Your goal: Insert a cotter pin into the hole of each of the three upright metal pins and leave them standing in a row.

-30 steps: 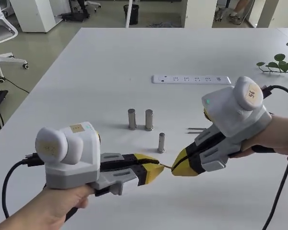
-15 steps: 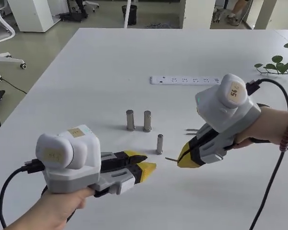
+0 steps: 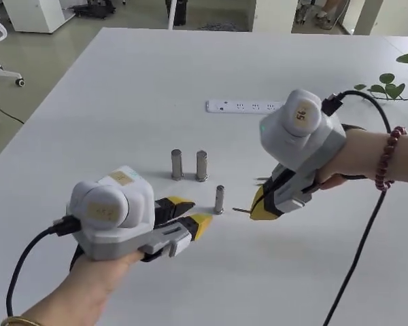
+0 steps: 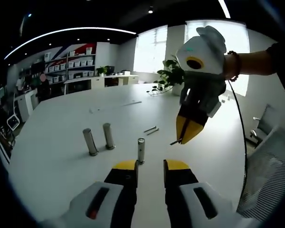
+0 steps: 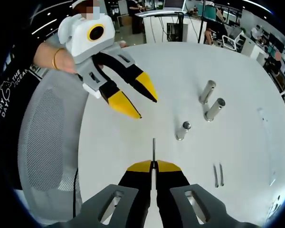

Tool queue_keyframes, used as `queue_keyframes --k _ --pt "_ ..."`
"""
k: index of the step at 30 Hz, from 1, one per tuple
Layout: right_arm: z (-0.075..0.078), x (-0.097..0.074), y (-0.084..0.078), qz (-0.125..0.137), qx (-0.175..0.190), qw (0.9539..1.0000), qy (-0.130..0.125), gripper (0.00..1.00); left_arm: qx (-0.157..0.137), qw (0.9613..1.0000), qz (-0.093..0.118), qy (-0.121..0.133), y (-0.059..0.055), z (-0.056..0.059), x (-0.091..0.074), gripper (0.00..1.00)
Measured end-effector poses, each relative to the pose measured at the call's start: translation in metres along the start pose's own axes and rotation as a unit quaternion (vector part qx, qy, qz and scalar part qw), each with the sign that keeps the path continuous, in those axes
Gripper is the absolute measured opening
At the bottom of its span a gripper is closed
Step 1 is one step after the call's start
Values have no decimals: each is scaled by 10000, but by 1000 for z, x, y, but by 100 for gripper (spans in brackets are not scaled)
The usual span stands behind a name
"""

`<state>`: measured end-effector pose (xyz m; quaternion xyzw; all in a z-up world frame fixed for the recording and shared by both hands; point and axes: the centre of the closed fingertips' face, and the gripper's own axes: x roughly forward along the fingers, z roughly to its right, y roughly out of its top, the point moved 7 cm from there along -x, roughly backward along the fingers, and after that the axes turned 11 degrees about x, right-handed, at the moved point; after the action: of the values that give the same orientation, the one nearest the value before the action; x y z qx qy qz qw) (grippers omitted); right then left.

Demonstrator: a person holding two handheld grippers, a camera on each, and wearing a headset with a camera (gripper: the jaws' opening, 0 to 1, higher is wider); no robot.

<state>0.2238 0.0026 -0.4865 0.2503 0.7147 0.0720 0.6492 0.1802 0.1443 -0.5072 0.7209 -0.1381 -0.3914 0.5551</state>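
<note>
Three upright metal pins stand on the white table: two side by side (image 3: 177,164) (image 3: 201,165) and a shorter one (image 3: 219,200) in front of them. My right gripper (image 3: 258,212) is shut on a thin cotter pin (image 5: 154,149), which sticks out of the jaws toward the short pin (image 5: 182,130) and ends a little to its right. My left gripper (image 3: 196,210) is open with nothing between its jaws, just left of the short pin (image 4: 141,150). In the left gripper view, the right gripper (image 4: 187,135) hangs above the table with the cotter pin (image 4: 175,141).
Two spare cotter pins (image 3: 262,180) lie on the table behind the right gripper. A white power strip (image 3: 245,106) lies farther back, with a green plant (image 3: 394,85) at the table's right edge. Cables trail from both grippers.
The gripper tips were nearly touching at the cotter pin. The left jaws have opened and drawn back, and the right gripper has carried the pin up and toward the short metal pin.
</note>
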Motion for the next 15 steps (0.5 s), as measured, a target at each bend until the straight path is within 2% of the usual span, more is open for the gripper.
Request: queue_keyframes --k 2,5,10,12,15 --pt "4 1 1 -65 -2 10000 -36 0 53 10000 -31 18 -1 -1 5 21" --pt "7 3 1 -245 -38 9996 -125 0 282 9996 -70 71 -3 -4 16 21" --pt "17 7 1 -374 68 9991 -201 0 350 9992 -139 120 -3 -7 29 20" --pt "21 8 2 -423 90 9988 -245 0 498 9984 -200 178 -2 -8 33 20" --pt "25 9 3 -492 83 9984 -275 0 493 9982 -253 208 -2 -10 40 20"
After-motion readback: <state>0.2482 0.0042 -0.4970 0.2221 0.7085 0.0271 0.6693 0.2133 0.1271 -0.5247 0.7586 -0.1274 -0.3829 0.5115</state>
